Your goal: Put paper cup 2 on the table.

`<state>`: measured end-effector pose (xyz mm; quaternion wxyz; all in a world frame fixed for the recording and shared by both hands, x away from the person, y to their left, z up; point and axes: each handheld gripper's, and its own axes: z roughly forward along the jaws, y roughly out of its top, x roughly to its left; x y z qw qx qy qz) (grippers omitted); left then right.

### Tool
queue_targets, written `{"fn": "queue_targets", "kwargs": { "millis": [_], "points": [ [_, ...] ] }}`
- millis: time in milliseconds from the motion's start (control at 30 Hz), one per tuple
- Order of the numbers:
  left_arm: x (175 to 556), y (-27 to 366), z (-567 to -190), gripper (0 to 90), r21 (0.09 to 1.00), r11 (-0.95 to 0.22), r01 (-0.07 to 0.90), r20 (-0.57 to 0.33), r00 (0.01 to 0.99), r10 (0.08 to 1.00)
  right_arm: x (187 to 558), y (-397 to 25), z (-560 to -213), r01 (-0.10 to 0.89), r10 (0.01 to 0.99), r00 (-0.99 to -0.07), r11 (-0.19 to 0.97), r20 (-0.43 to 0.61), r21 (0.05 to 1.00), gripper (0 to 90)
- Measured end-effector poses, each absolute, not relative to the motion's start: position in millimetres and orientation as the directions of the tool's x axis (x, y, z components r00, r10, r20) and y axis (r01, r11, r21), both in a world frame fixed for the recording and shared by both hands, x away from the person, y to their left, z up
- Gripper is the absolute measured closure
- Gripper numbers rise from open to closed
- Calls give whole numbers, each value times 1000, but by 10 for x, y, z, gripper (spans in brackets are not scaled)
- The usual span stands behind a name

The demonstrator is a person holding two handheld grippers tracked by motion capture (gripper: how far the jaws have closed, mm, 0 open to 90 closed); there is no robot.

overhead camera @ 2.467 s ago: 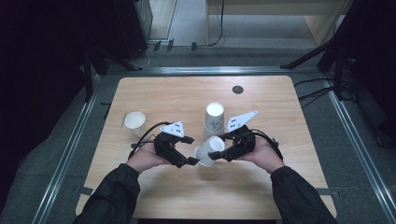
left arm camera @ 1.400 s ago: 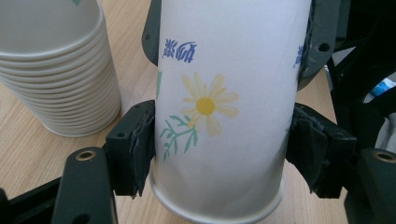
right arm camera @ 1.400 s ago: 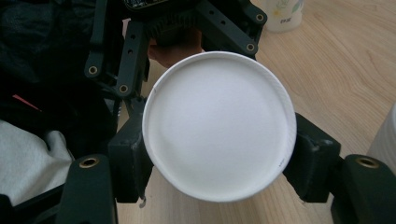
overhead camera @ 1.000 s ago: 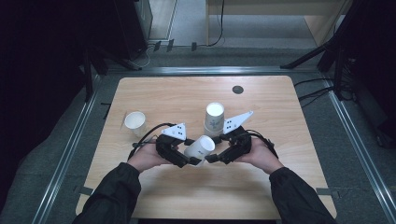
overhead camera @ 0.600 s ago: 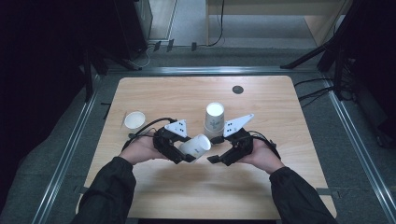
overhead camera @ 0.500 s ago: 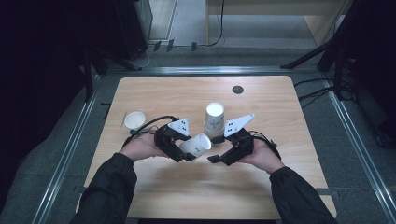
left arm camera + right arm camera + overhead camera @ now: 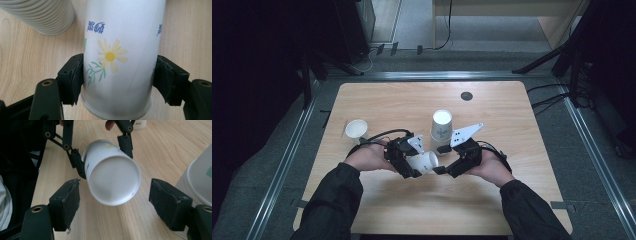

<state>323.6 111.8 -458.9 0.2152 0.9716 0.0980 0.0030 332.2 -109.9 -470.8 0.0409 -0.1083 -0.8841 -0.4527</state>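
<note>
**HANDOVER STATUS: CUP NOW WITH LEFT GRIPPER**

Compared with 2.5 s ago:
- Then, met at the flowered paper cup [image 7: 424, 161] from both sides. Now, carries it on the left gripper [image 7: 412, 167] alone.
- Shows the right gripper [image 7: 440, 160] spread wide, one jaw to each side of the cup's base, clear of it on both sides in the right gripper view.
- Leaves the hands nearly in place at the near middle of the table [image 7: 512, 200].

Meaning for the work: reads as a transfer from right to left, complete on the release side. Frees the right gripper to withdraw, probably before any placing.

Tool state:
- Left gripper [image 7: 117, 82]: closed to the cup's width, pads pressing opposite walls just above the rim.
- Right gripper [image 7: 118, 203]: fully apart, holding nothing.

Location of the cup [image 7: 113, 182]: held on its side, seemingly just above the table, closed bottom toward the right gripper, mouth toward the left hand.

Containers:
- Held cup [image 7: 120, 62]: interior hidden; likely empty, given the sideways carry.
- Inverted cup stack [image 7: 441, 131]: stands mouth down just beyond the grippers, apart from them; holds nothing accessible.
- Single cup [image 7: 356, 129]: stands upright at the left, well apart; appears empty, though too small to confirm.
</note>
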Motion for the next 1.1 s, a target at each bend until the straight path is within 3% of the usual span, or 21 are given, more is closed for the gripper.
{"fn": "queue_targets", "kwargs": {
  "millis": [400,733,867,933,1100],
  "points": [
    [3163,1007,-4532,303,394,-905,162,-37,986,160,3291,-955,-4786,208,102,-978,589,183,781,260],
    [3132,971,-4530,298,399,-905,149,-40,989,145,3257,-899,-4807,179,67,-982,612,174,770,340],
    [3125,985,-4533,261,412,-903,126,-36,992,122,3255,-895,-4798,183,64,-981,617,184,765,342],
    [3134,993,-4529,170,427,-894,134,-48,991,126,3255,-902,-4792,186,67,-981,616,184,765,342],
    [3172,1061,-4498,126,474,-866,157,-63,987,145,3283,-965,-4756,191,80,-981,600,179,777,342]
  ]
}}
